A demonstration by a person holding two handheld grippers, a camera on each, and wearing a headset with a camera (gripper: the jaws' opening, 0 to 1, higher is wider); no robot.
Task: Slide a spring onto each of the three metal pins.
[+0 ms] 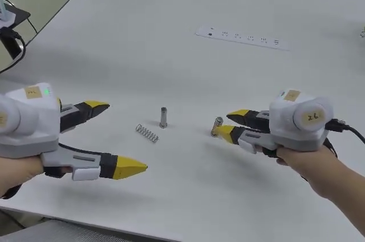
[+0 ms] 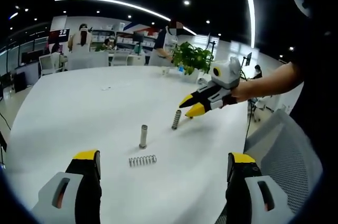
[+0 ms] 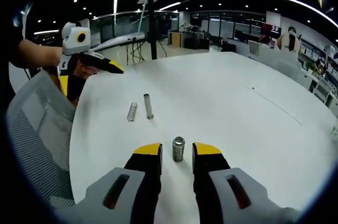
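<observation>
Silver-grey metal marks every small part on the white table (image 1: 171,13). A bare pin (image 1: 163,117) stands upright just left of the head view's centre, a short smooth cylinder; a loose spring (image 1: 146,133) lies on its side just below and left of it, near but not touching, a short open coil. A sprung pin (image 1: 217,126), its shaft already ribbed with coils, sits right of centre, well apart from the other two.

At the right edge of the head view a hand (image 1: 308,162) holds the right gripper (image 1: 228,123), whose yellow-tipped jaws point left, a little apart. In the right gripper view the sprung pin (image 3: 178,149) stands low in the frame between the two tips, with a thin strip of table showing on each side; the jaws straddle it without pinching.

At the lower left of the head view, the left gripper (image 1: 117,136) has its jaws spread wide around nothing. In the left gripper view the loose spring (image 2: 142,160) lies low in the frame between the tips; the bare pin (image 2: 143,136) stands just above it; the sprung pin (image 2: 176,119) is further up and to the right, beside the right gripper's tips.

A white power strip (image 1: 239,37) lies flat in the upper part of the head view, right of centre, far from the pins; a mesh chair (image 3: 31,129) shows at the left of the right gripper view.
</observation>
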